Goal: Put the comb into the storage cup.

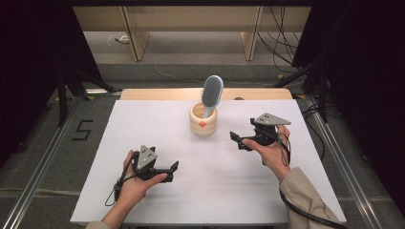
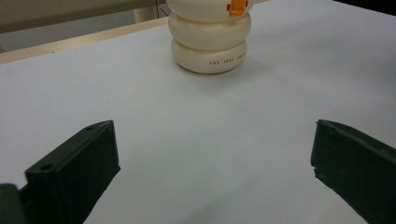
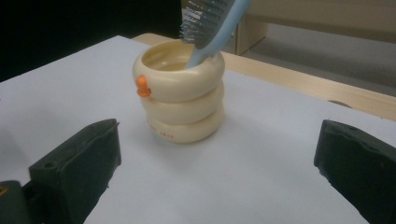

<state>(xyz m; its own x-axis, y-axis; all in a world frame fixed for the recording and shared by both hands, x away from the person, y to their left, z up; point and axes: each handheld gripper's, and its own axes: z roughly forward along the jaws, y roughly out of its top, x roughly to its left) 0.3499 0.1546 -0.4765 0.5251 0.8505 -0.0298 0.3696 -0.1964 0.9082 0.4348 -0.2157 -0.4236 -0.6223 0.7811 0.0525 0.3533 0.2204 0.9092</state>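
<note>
A cream ringed cup (image 1: 203,120) with a small orange knob stands at the back middle of the white table. A light blue hairbrush (image 1: 211,93) stands in it, handle down, bristle head leaning up and to the right. My left gripper (image 1: 175,168) rests low at the front left, open and holding nothing, with the cup (image 2: 208,39) far ahead of it. My right gripper (image 1: 239,140) hovers to the right of the cup, open and holding nothing. Ahead of its jaws I see the cup (image 3: 180,93) and the brush (image 3: 208,25).
The white table top (image 1: 200,191) has a wooden strip (image 1: 157,93) along its far edge. Beyond it lie a grey floor, wooden furniture legs and cables. Dark stands flank the table on both sides. A "5" is marked on the floor at the left.
</note>
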